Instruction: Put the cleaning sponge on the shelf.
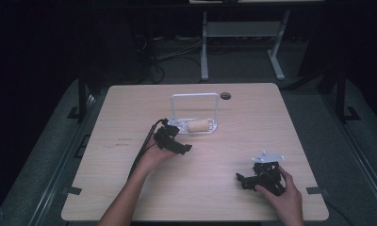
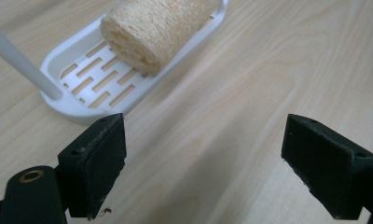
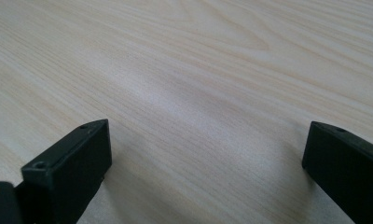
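A tan loofah roll (image 1: pixel 199 125) (image 2: pixel 154 30) lies on its side in a white slotted tray (image 1: pixel 214 127) (image 2: pixel 79 95) that has a tall white loop handle (image 1: pixel 195 96). My left gripper (image 1: pixel 179 146) (image 2: pixel 203 168) is just in front of the tray's near left end, open, with bare wood between its jaws. Near the table's front right, my right gripper (image 1: pixel 245 181) (image 3: pixel 205 172) rests low over the wood, open and holding nothing.
The light wooden table (image 1: pixel 130 188) has a round cable hole (image 1: pixel 225 95) behind the tray. A black cable (image 1: pixel 144 146) trails from the left gripper toward the front. Beyond the far edge stand white desk legs (image 1: pixel 204 47) on a dark floor.
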Demonstrator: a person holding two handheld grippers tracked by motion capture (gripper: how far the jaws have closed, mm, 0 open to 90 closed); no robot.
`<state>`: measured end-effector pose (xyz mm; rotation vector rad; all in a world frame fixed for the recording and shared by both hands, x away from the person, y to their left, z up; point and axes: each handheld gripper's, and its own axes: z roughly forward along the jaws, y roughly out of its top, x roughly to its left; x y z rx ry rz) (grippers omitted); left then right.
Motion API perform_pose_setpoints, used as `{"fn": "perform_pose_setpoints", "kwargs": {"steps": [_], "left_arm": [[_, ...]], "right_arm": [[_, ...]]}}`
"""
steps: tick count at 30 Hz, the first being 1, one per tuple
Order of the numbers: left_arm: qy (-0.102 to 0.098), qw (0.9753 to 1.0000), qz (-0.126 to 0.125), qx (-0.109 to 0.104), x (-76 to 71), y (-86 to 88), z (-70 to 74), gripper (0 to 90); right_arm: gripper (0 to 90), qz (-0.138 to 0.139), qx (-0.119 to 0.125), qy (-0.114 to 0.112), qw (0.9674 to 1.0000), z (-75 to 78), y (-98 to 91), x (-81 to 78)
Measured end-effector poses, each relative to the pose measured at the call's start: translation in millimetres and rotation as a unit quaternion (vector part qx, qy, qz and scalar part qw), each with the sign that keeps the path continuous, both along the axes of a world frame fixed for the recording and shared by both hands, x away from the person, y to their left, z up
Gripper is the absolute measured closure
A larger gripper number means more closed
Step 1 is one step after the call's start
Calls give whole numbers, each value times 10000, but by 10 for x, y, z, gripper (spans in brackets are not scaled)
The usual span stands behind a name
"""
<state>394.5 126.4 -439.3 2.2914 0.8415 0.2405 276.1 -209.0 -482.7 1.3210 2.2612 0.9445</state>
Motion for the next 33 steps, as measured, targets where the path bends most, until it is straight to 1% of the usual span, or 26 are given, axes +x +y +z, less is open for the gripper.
{"fn": "perform_pose_setpoints", "kwargs": {"steps": [3,4,7,9,10,13,18,19,20,22,25,26,29,33], "left_arm": [[-34,10000,-8,26,-57,59,12,136],[-22,10000,1,16,-72,76,16,136],[-80,10000,17,-26,-121,146,30,136],[-124,9999,22,-5,-154,205,41,136],[-129,9999,60,-30,-172,222,43,136],[-143,9998,89,-45,-230,324,55,136],[-242,9996,104,-31,-318,490,41,136],[-233,9996,158,-77,-340,520,29,135],[-226,9996,174,-42,-352,556,25,133],[-188,9996,216,-75,-387,619,12,132],[-227,9994,252,-76,-445,705,6,131],[-288,9992,272,-57,-464,733,9,131],[-240,9991,336,-70,-525,818,27,134],[-339,9987,367,-25,-602,910,37,134]], "right_arm": [[9,3,1,-1,10000,0,-1,0],[9,2,0,1,10000,0,-1,0],[9,2,1,0,10000,0,0,0],[9,1,2,1,10000,0,0,0],[9,2,1,2,10000,0,0,0],[9,4,0,-1,10000,0,-1,0],[9,5,-1,-3,10000,0,-1,0],[9,4,-1,-2,10000,0,-1,0],[9,5,-2,-3,10000,0,-1,0],[9,4,0,-3,10000,0,-1,0],[10,4,-2,-1,10000,0,-1,0],[9,3,-1,-3,10000,0,-1,0],[9,4,-2,0,10000,0,-1,0],[9,3,-1,-1,10000,0,-1,0]]}}
